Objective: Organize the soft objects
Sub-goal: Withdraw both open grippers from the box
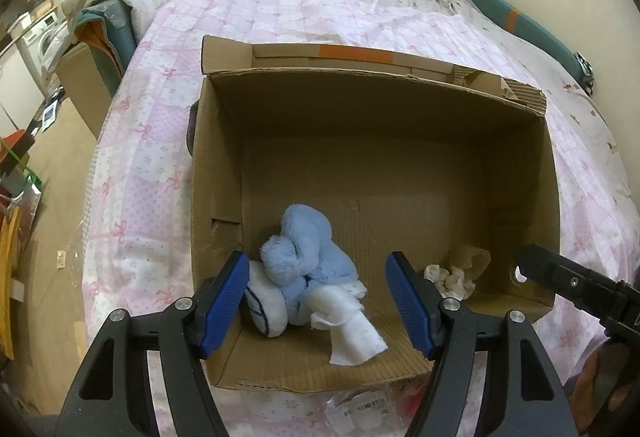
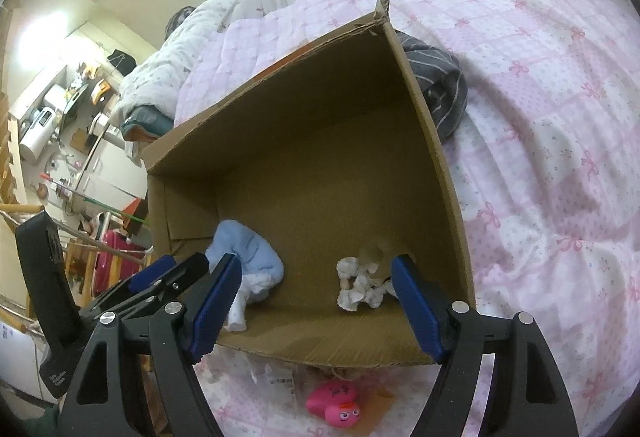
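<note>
An open cardboard box [image 1: 400, 109] [image 2: 424, 125] rests on the pink quilted bed. Inside at its left lie a fluffy light-blue cloth [image 1: 308, 253] [image 2: 252, 253], a white rolled sock with a dark stripe [image 1: 266, 305] and a white cloth [image 1: 352, 329]. A crumpled cream-and-white soft thing [image 1: 456, 273] [image 2: 360, 285] lies at the box's right. My left gripper [image 1: 316, 301] hangs open just above the blue and white cloths, its blue pads clear of them. Above the crumpled thing my right gripper [image 2: 316, 301] stands open, holding nothing.
A grey striped garment [image 2: 440, 85] lies on the bed beside the box. A pink toy [image 2: 336, 403] and a clear labelled bag [image 1: 360, 409] lie in front of the box. The bed's left edge drops to a cluttered floor.
</note>
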`<state>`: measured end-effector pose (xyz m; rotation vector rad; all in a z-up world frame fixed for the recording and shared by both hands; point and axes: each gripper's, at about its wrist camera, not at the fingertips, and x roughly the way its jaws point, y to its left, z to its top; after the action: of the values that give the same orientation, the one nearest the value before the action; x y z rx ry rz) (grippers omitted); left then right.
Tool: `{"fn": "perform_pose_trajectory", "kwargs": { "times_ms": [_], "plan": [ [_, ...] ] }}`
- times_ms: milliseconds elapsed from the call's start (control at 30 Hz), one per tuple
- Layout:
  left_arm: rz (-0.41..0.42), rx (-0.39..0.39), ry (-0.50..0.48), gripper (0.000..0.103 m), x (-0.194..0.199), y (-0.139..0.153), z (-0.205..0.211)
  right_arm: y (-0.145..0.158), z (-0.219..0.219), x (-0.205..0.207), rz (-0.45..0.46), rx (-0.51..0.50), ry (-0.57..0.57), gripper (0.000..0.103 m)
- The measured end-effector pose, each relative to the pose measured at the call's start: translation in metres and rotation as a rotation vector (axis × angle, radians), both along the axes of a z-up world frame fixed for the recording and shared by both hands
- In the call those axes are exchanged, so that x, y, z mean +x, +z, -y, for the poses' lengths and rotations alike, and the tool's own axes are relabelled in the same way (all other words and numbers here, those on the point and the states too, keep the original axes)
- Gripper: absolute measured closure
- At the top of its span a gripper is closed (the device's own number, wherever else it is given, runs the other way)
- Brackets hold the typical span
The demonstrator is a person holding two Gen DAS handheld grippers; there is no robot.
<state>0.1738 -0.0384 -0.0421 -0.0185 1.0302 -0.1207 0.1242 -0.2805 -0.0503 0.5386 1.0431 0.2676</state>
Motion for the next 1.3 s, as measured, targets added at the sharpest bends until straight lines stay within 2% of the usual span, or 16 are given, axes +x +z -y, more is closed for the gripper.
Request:
{"fn": "perform_pose_trajectory", "kwargs": {
  "times_ms": [767, 1300],
  "plan": [
    [0.023, 0.020, 0.019, 0.035, -0.015, 0.009, -0.008, 0.004, 0.000, -0.003, 0.009, 0.002, -0.009, 0.021],
    [0.005, -0.022, 0.084, 0.035, -0.045, 0.027, -0.038, 0.014, 0.006, -0.025, 0.022, -0.012, -0.024, 0.021]
  ]
}}
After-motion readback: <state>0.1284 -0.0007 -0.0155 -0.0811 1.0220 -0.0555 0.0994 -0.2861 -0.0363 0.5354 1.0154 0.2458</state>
